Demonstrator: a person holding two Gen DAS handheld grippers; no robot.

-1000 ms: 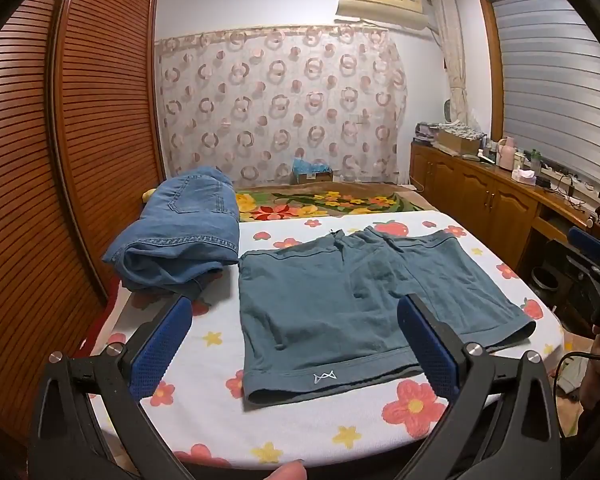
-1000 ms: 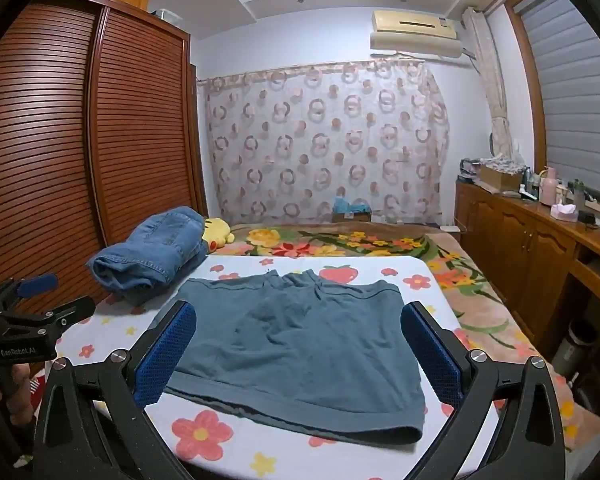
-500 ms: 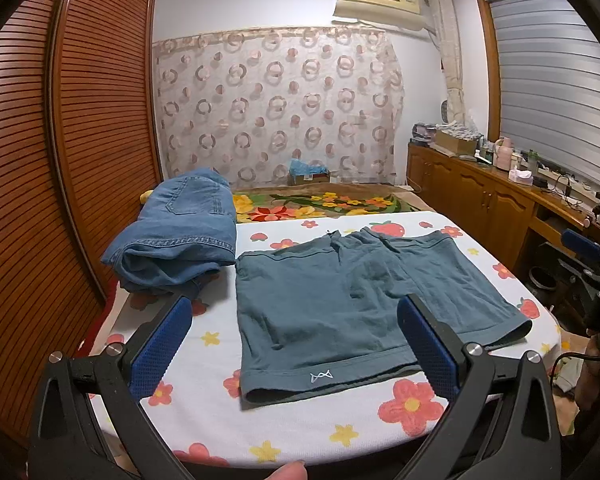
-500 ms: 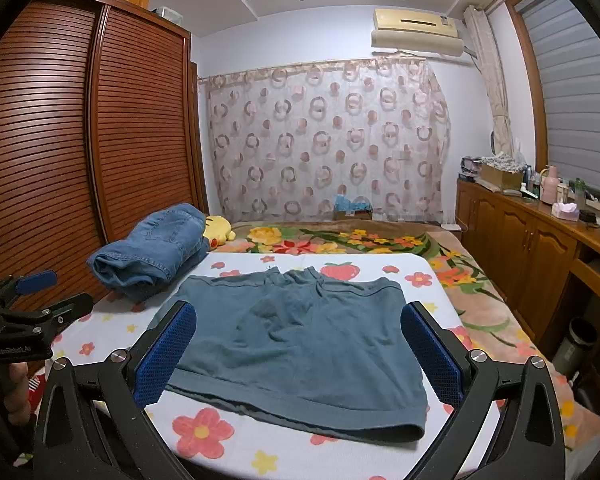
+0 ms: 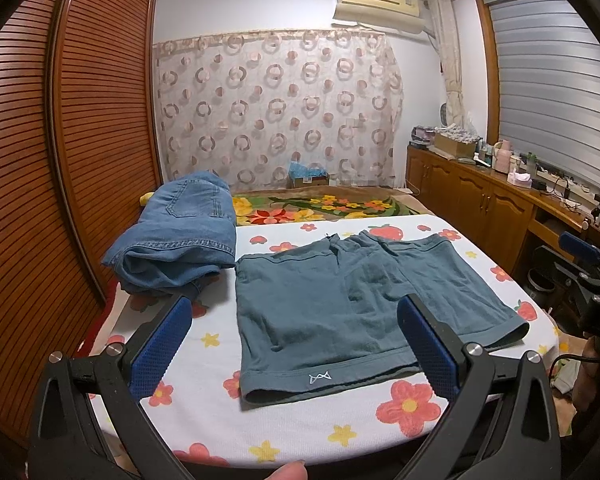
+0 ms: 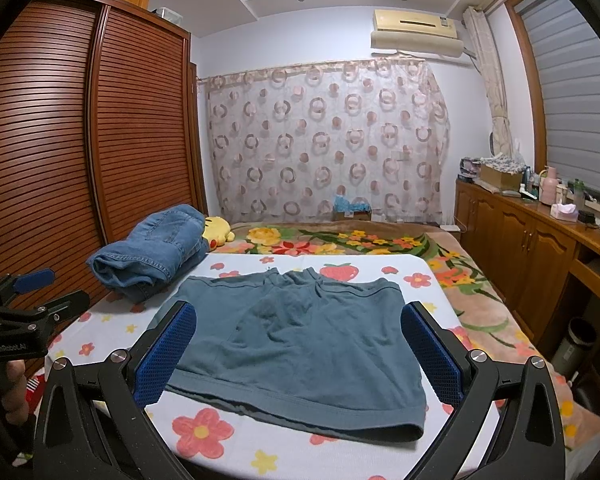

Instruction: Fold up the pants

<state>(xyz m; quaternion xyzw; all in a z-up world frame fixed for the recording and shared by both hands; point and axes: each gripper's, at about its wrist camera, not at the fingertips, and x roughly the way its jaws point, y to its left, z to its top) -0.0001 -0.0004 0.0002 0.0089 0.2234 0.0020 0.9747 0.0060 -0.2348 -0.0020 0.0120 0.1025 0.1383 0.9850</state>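
Note:
Teal shorts [image 5: 340, 304] [image 6: 300, 336] lie spread flat on the flower-print sheet [image 5: 300, 428] [image 6: 112, 332], leg hems toward me, waistband on the far side. A small white logo sits on the near left hem. My left gripper [image 5: 294, 332] hovers open above the near edge of the shorts, nothing between its blue pads. My right gripper [image 6: 298, 338] is open too, held over the near hem from the other side. Each gripper shows at the edge of the other's view.
Folded blue jeans [image 5: 180, 236] [image 6: 152, 248] are stacked at the left of the sheet, beside a yellow plush toy [image 6: 216, 232]. A brown louvred wardrobe [image 5: 60, 160] runs along the left. A wooden cabinet [image 5: 492, 208] with clutter lines the right wall.
Both views have shifted only slightly; the shorts sit a touch farther left in the left wrist view. The shorts and jeans lie as before, and both grippers stay open.

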